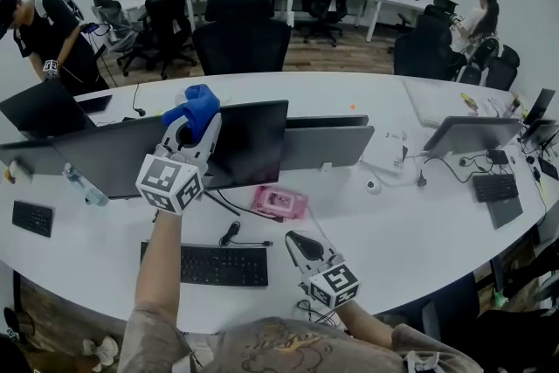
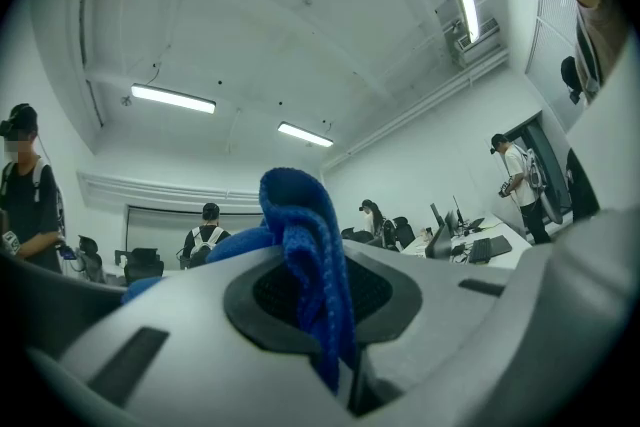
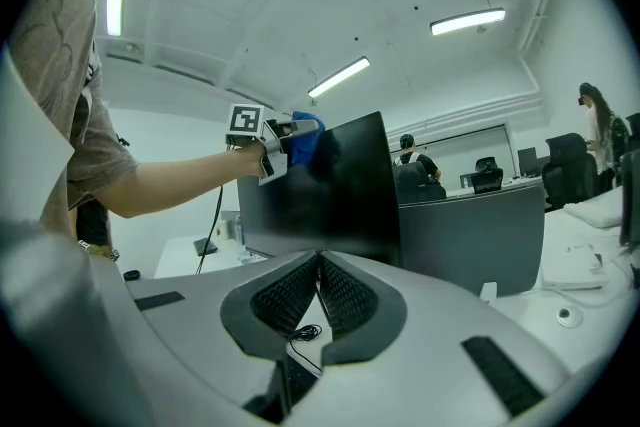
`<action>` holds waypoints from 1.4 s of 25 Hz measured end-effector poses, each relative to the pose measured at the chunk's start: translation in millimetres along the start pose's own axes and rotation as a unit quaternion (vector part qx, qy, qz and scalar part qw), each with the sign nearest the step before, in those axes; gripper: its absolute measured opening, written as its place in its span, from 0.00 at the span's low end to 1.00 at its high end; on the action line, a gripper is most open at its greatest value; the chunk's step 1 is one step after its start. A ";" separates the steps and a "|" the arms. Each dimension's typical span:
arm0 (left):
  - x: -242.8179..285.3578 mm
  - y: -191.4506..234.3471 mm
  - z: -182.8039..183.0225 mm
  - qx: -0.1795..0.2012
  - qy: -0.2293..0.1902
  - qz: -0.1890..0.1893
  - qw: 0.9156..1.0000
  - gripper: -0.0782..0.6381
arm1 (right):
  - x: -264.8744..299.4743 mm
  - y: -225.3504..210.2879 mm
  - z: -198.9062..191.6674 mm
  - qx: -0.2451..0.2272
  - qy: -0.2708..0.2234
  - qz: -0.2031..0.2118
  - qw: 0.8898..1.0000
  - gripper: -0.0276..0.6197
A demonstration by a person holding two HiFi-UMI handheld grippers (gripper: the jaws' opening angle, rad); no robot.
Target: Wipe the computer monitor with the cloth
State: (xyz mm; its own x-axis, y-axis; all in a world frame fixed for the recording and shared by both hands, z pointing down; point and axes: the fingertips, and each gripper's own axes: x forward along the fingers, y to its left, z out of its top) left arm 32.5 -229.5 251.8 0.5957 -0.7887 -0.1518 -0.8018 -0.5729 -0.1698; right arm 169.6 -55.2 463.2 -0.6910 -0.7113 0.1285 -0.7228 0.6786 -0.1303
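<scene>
**Cloth up at the monitor's corner**

Head view: the left gripper (image 1: 194, 128) is raised above the counter (image 1: 410, 214), jaws clenched on the blue cloth (image 1: 197, 104). The cloth bunches just ahead of the jaws, at the monitor's (image 1: 253, 148) top left corner. The right gripper (image 1: 307, 251) sits low near the person, well short of the screen.

Left gripper view: the cloth (image 2: 305, 255) is pinched between the jaws, with a loose fold standing above them.

Right gripper view: these jaws are pressed together on nothing. Ahead of them the cloth (image 3: 306, 137) meets the dark screen's (image 3: 330, 190) upper corner; I cannot tell whether it touches.

The cloth looks soft and light, likely to flop, so holding it by the bunch suits it. The thin panel may rock on its stand, so I'd press gently.
</scene>
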 end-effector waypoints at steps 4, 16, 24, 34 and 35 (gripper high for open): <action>16.9 -16.5 0.4 -0.002 -0.004 -0.007 1.000 0.18 | -11.1 -10.6 -2.2 0.002 0.000 -0.003 1.000 0.08; 62.1 -69.6 0.6 -0.016 -0.015 -0.044 0.999 0.18 | -40.4 -40.3 -5.8 0.009 0.002 -0.027 1.000 0.08; 89.5 -100.1 -3.4 -0.027 -0.019 -0.072 0.997 0.18 | -57.7 -58.0 -10.5 0.017 0.001 -0.052 0.999 0.08; 107.8 -118.2 -7.8 -0.037 -0.020 -0.090 0.995 0.18 | -60.3 -64.9 -14.9 0.024 -0.001 -0.063 0.998 0.08; 107.5 -118.7 -7.9 -0.038 -0.020 -0.091 0.995 0.18 | -59.6 -64.8 -14.9 0.024 -0.001 -0.062 0.998 0.08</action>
State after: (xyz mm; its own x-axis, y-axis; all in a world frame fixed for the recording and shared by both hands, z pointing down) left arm 191.4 -248.1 263.3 0.7320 -0.6614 -0.1638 -0.6804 -0.7221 -0.1247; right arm 257.6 -54.0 478.6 -0.5962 -0.7895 0.1455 -0.8017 0.5759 -0.1600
